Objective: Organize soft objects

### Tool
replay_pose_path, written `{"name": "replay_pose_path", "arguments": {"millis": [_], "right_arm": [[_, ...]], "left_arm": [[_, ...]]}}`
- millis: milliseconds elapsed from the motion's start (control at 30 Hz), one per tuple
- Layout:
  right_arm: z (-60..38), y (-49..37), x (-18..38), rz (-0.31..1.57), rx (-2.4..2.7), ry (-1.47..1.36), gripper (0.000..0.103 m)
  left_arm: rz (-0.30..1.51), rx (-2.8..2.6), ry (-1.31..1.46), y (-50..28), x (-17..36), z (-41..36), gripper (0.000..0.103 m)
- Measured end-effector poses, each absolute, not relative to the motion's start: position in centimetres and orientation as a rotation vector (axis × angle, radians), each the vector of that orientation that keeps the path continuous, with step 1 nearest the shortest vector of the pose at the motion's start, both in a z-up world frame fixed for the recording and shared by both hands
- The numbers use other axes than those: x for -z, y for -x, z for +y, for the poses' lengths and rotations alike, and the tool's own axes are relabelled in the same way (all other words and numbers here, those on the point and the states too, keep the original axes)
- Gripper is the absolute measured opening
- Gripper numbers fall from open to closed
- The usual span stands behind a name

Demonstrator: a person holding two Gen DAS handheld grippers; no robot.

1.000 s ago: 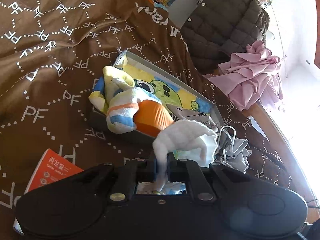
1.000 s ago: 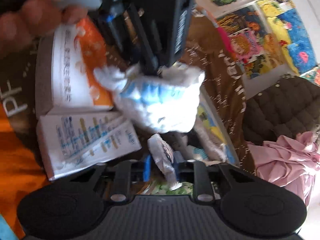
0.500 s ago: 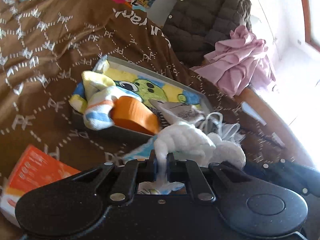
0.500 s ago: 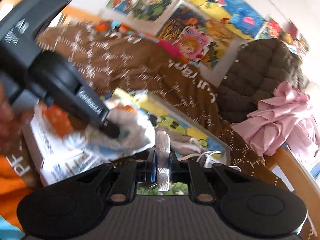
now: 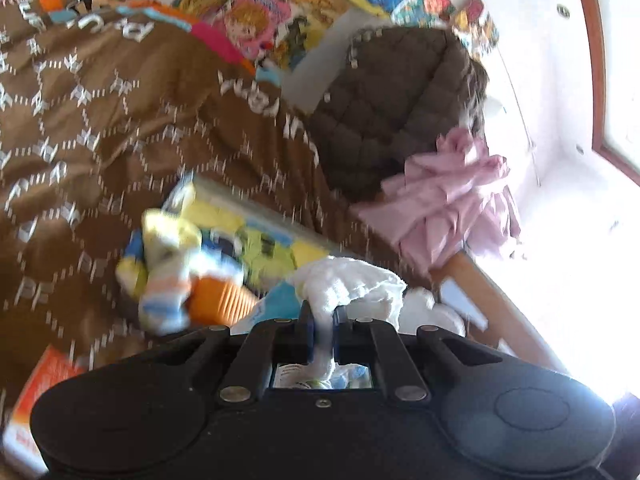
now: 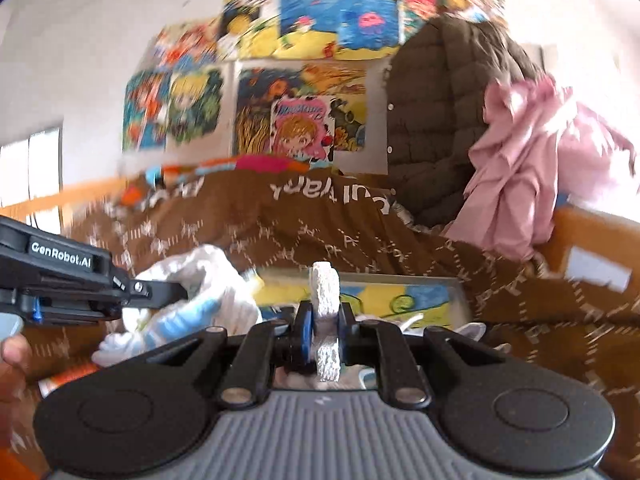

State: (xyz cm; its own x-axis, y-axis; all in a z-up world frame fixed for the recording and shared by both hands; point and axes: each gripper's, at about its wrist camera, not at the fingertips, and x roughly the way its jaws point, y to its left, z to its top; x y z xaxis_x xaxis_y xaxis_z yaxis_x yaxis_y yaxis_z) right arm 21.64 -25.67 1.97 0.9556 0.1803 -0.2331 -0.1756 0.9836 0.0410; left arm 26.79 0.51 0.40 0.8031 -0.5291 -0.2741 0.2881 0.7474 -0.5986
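Left wrist view: left gripper (image 5: 321, 322) has its jaws closed tight on a fold of a white sock (image 5: 348, 284), which bunches above the fingertips, held over the near edge of the tray (image 5: 276, 220). The tray, with a cartoon-printed bottom, sits on the brown blanket (image 5: 120, 128); a bundle of striped socks (image 5: 172, 264) with an orange piece lies at its left end, blurred. An orange-and-white box (image 5: 36, 396) lies on the blanket at the lower left. A dark quilted jacket (image 5: 392, 112) and a pink garment (image 5: 452, 200) hang at the bed's far right corner. Right wrist view: right gripper (image 6: 325, 322) is clamped on a narrow strip of white cloth (image 6: 326, 292) standing upright between its pads, in front of the tray's near edge (image 6: 400, 280). The left gripper (image 6: 156, 292) enters from the left, a white-and-blue sock (image 6: 192, 296) hanging from its tip. Part of a hand (image 6: 12, 364) shows at the left edge. Posters (image 6: 280, 120) cover the wall behind.
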Motion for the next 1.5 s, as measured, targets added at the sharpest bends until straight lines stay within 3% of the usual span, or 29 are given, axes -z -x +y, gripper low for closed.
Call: {"name": "replay_pose_path", "arguments": {"millis": [200,467,1033,1233,1500], "right_arm": [[-28.7,-25.9,-0.8,0.285,-0.185,-0.168,0.014],[-31.1,-29.6,0.9,0.331,-0.163,-0.261,0.015],[-31.2,-31.2,1.9,0.410,-0.051,-0.253,0.030],[-31.3,-31.3,2.0,0.411,-0.036,-0.265,0.040],[-31.5,-30.9,1.8,0.393,-0.022,-0.263,0.062]], "left_arm": [[0.387,0.388,0.550,-32.5,-1.6,-1.6,0.008],[0.432,0.316,0.458,-38.2,0.2,-4.7,0.009],[0.569,0.362,0.325,-39.4,3.5,-8.5,0.015],[0.594,0.360,0.307,-39.0,3.0,-8.8,0.028],[0.564,0.340,0.247,-37.8,2.1,-9.3,0.057]]}}
